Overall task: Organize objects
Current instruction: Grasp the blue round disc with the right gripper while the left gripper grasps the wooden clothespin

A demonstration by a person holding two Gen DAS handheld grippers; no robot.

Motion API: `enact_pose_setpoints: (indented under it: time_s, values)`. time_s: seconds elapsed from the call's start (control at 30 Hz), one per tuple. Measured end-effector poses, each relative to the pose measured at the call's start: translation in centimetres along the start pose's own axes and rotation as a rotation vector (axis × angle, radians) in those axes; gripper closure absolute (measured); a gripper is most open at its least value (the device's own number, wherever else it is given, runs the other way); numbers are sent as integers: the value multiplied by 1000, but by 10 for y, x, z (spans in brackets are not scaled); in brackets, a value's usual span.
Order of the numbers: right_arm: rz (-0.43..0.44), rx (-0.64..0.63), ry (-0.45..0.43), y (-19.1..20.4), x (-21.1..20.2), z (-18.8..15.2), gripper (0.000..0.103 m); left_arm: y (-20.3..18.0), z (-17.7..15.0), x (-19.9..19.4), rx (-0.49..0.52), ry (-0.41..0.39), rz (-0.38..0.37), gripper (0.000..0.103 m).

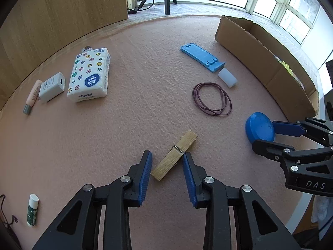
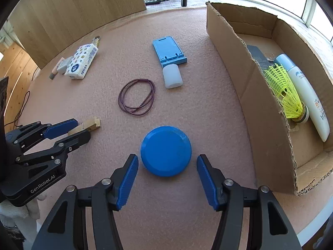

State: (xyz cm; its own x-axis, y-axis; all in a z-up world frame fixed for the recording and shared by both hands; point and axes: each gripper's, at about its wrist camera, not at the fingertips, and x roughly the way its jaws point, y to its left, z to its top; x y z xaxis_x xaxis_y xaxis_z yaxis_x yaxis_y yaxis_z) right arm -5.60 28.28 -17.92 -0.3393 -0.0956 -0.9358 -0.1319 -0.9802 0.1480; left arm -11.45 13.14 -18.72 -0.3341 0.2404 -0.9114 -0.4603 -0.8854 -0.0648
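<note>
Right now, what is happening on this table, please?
A person is tidying small items into the cardboard box. The left gripper is open around a wooden clothespin, and the right gripper is open around a blue round lid. Neither item is gripped yet. A shuttlecock and a white bottle already lie in the box.

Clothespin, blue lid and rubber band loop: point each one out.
Wooden clothespin [image 1: 174, 155], left wrist view, on its metal spring.
Blue lid [image 2: 165, 151], right wrist view, middle of its flat top.
Rubber band loop [image 2: 120, 95], right wrist view, on its left arc.
</note>
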Motion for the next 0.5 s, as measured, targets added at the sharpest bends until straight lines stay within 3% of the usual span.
enact_pose_setpoints:
  time_s: [0.3, 0.5]
  values:
    - [-94, -105, -27, 16, 5, -2, 48, 8, -2, -2, -80, -23, -11, 85]
    - [-113, -140, -45, 19, 5, -2, 57, 10, -4, -3, -113, -34, -15, 87]
